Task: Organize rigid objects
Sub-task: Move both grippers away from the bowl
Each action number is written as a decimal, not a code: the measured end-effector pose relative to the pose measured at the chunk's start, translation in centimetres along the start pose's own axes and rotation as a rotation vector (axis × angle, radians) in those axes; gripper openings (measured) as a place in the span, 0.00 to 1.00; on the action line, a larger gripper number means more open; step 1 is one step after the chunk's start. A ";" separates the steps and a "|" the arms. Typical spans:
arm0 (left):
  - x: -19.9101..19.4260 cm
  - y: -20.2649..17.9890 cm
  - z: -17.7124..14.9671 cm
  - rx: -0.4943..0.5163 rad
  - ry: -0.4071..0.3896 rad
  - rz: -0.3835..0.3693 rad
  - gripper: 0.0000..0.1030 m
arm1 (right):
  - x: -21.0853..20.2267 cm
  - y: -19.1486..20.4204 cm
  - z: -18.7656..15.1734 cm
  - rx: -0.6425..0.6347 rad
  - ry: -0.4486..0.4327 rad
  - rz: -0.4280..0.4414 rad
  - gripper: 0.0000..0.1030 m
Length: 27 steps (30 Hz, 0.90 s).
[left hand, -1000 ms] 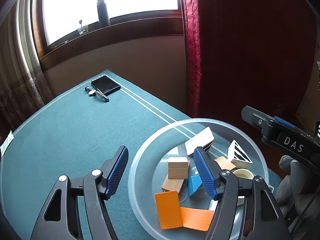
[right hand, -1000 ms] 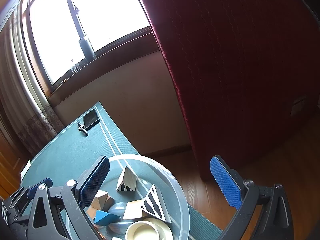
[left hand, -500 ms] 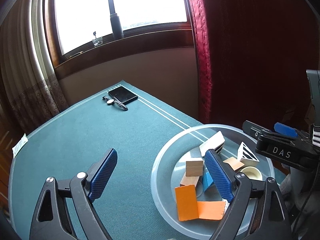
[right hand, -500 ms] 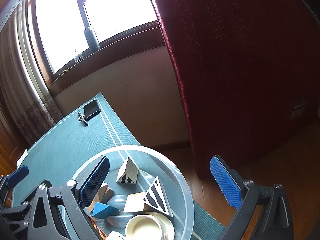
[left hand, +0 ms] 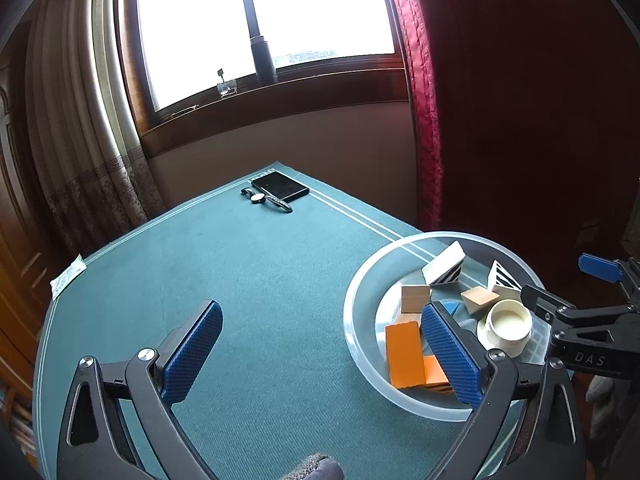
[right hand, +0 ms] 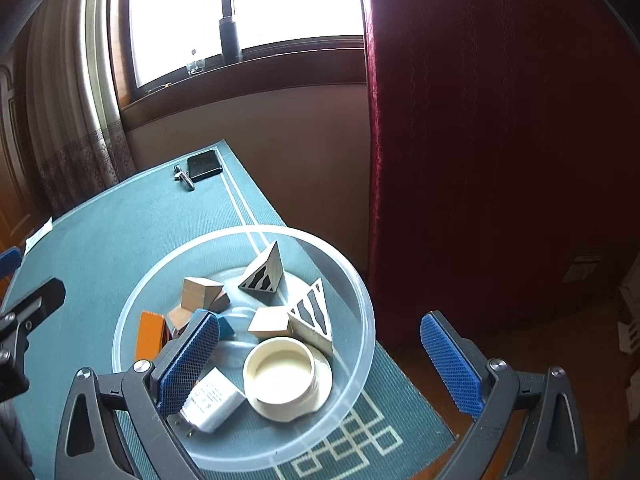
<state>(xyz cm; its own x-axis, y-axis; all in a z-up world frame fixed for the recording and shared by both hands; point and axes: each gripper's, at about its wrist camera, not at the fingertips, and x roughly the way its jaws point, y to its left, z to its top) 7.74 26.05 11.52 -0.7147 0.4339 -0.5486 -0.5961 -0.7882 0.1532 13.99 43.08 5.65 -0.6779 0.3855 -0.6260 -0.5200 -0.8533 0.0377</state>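
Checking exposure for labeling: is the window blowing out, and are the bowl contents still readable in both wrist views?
Left wrist: window blown white, bowl and blocks sharp, edges bent by the fisheye. Right wrist: same blown window, bowl contents crisp, red curtain dark.

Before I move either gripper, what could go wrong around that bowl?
The bowl sits by the table's right edge, so a nudge could push it toward the floor. The left gripper, jaws opening with nothing between them, has one finger over the bowl near the orange block; a careless swing may clip it. The right gripper hangs close over the jar.
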 end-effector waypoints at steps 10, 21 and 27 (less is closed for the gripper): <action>-0.5 -0.2 -1.1 -0.011 0.033 0.012 0.98 | -2.5 3.0 -1.7 -0.130 -0.005 -0.006 1.00; -0.1 -1.5 -1.5 0.037 0.054 0.023 0.98 | -1.8 2.7 -2.5 -0.129 0.030 -0.015 1.00; 0.2 -1.5 -1.6 0.029 0.068 0.009 0.98 | -1.5 2.4 -2.7 -0.109 0.045 -0.020 1.00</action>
<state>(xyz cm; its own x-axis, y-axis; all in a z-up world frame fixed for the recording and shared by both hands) 9.05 26.62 9.85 -0.6940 0.3953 -0.6017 -0.6010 -0.7783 0.1819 15.16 39.55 4.60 -0.6424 0.3890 -0.6603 -0.4721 -0.8796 -0.0588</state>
